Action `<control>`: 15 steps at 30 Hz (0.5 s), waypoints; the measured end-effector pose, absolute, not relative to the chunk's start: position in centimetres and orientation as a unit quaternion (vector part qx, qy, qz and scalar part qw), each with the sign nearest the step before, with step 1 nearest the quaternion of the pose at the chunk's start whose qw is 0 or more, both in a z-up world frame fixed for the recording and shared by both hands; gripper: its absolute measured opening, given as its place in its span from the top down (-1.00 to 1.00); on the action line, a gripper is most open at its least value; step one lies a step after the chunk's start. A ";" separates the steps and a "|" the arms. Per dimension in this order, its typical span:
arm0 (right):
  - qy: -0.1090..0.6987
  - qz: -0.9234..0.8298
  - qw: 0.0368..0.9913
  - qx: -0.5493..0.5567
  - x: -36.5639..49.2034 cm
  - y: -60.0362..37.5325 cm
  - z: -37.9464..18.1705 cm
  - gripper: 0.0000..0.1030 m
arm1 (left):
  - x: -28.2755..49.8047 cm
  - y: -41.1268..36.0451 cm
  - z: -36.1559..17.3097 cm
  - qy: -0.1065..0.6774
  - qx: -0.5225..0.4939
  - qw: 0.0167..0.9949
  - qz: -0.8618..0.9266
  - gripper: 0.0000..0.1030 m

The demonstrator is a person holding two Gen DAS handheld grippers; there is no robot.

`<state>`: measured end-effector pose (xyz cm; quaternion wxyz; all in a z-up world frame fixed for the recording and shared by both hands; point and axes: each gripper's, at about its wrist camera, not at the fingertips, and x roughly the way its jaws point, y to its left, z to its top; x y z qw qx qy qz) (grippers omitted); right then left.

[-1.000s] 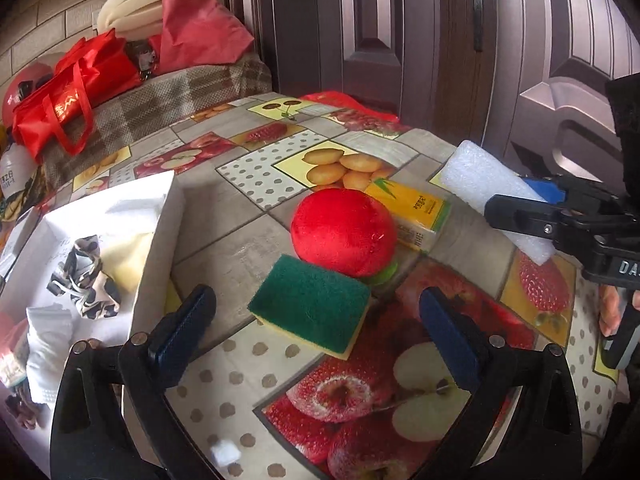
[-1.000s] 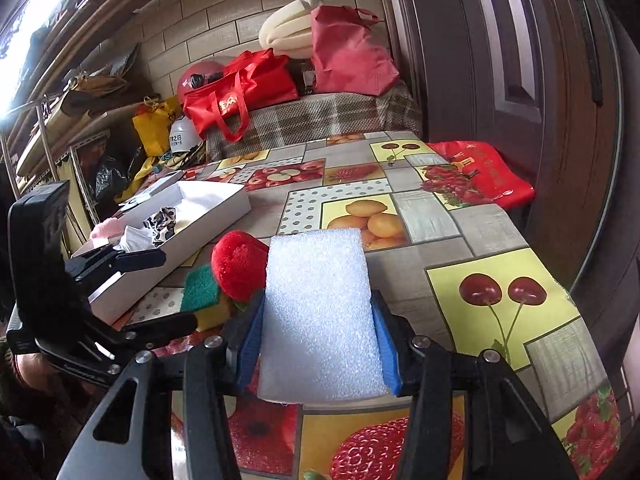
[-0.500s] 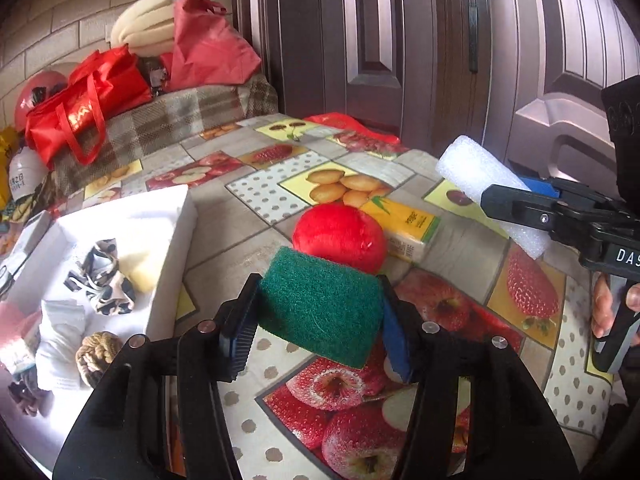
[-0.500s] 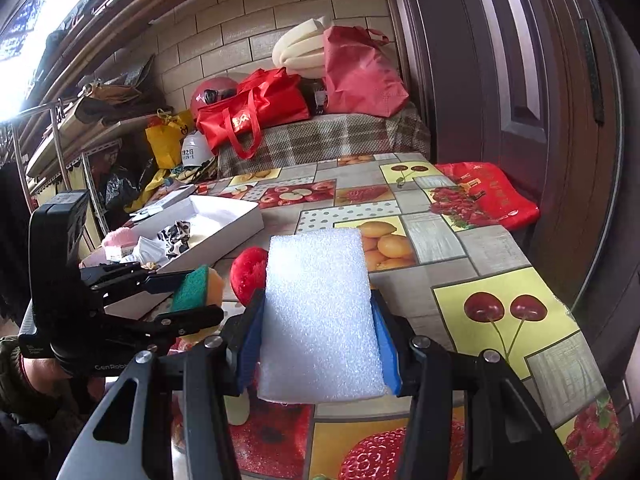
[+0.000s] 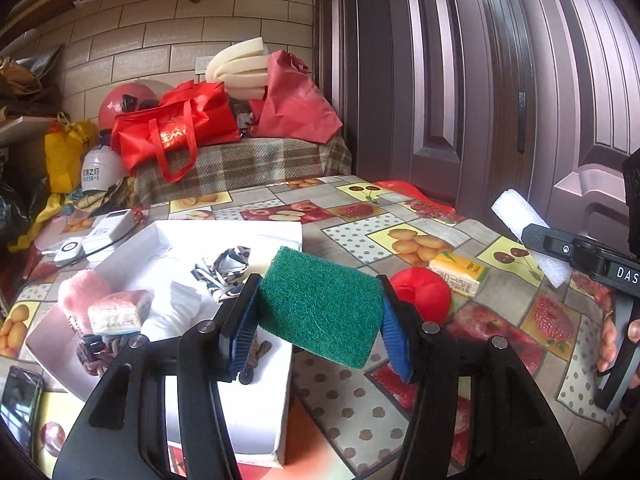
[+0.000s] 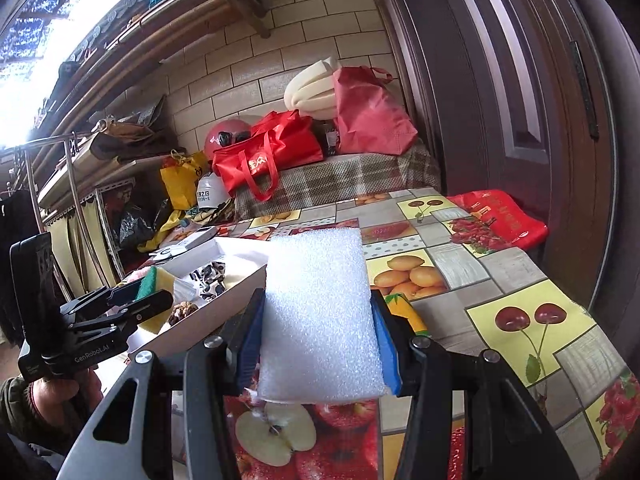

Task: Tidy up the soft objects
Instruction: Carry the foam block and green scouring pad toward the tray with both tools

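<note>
My left gripper (image 5: 318, 308) is shut on a green-topped sponge (image 5: 320, 300), which hangs over the right wall of the white box (image 5: 240, 420). The box holds a pink fluffy item (image 5: 82, 292), a zebra-print scrunchie (image 5: 224, 268) and several other soft pieces. A red plush ball (image 5: 424, 296) lies on the tablecloth just right of the sponge. My right gripper (image 6: 318, 320) is shut on a white foam block (image 6: 320, 312), held above the table to the right of the box (image 6: 208, 320). The left gripper (image 6: 136, 300) with its sponge (image 6: 154, 280) shows at the left of the right wrist view.
A yellow tissue packet (image 5: 460, 272) lies behind the red ball. A phone (image 5: 18, 400) lies at the table's near left, a power bank (image 5: 112, 228) beyond the box. Red bags (image 5: 176, 136) sit on a plaid bench behind; a dark door (image 5: 460, 80) stands right.
My left gripper shut on the green sponge, lifted it off the table and carried it left over the box wall. My right gripper rose slightly with the foam block.
</note>
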<state>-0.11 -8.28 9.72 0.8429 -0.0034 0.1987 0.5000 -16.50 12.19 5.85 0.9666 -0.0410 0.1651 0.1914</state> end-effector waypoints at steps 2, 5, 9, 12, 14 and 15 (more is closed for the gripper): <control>0.198 0.506 0.839 -0.009 -0.8 -7.8 9.6 0.04 | -17.0 12.7 5.8 0.162 -0.045 0.966 0.197 -0.07; 0.198 0.514 0.834 -0.017 -1.6 -6.9 9.6 0.04 | -17.4 13.5 5.8 0.160 -0.054 0.964 0.203 -0.07; 0.195 0.524 0.828 -0.027 -2.6 -5.9 9.6 0.04 | -17.7 14.0 5.7 0.160 -0.055 0.964 0.207 -0.07; 0.193 0.533 0.823 -0.039 -3.3 -5.0 9.4 0.04 | -17.8 14.3 5.7 0.160 -0.054 0.963 0.211 -0.07; 0.192 0.539 0.819 -0.045 -3.8 -4.4 9.4 0.04 | -18.0 14.6 5.6 0.160 -0.054 0.962 0.214 -0.07; 0.192 0.542 0.817 -0.048 -3.9 -4.0 9.3 0.04 | -18.0 14.7 5.6 0.160 -0.053 0.962 0.216 -0.07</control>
